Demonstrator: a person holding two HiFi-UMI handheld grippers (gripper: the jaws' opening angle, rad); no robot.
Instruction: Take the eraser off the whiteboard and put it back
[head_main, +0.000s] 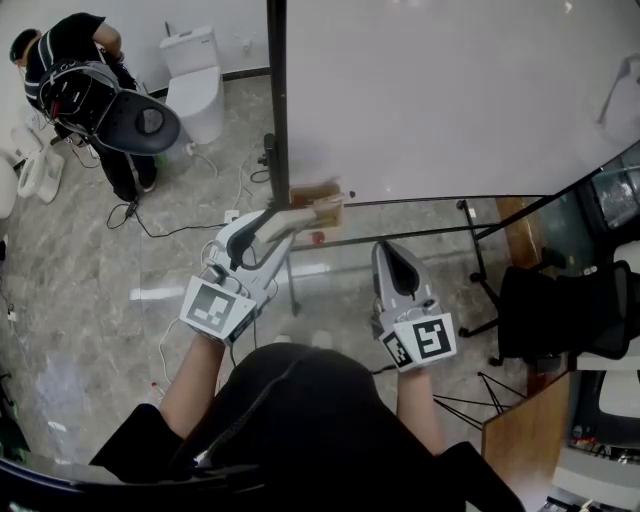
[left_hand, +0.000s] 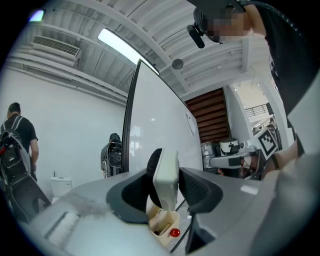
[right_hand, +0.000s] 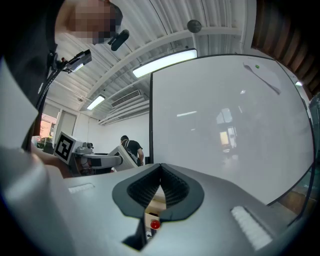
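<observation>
My left gripper (left_hand: 167, 173) is shut on the eraser (left_hand: 166, 176), a white slab with black felt on its left face, held upright between the pads. It hangs just off the whiteboard (left_hand: 160, 120), above a small beige tray (left_hand: 162, 224) with a red bit in it. In the head view the left gripper (head_main: 303, 214) reaches up to the board's lower left corner, by the tray (head_main: 312, 193). My right gripper (head_main: 390, 252) stays lower and to the right, jaws shut on nothing (right_hand: 161, 189). The whiteboard (head_main: 450, 100) fills the upper right.
The board's black post (head_main: 277, 100) stands just left of the tray, with stand legs (head_main: 480, 270) below. A person (head_main: 80, 60) stands at the far left near a toilet (head_main: 195, 80). A black chair (head_main: 560, 310) and a wooden desk (head_main: 530, 430) are on the right. Cables lie on the floor.
</observation>
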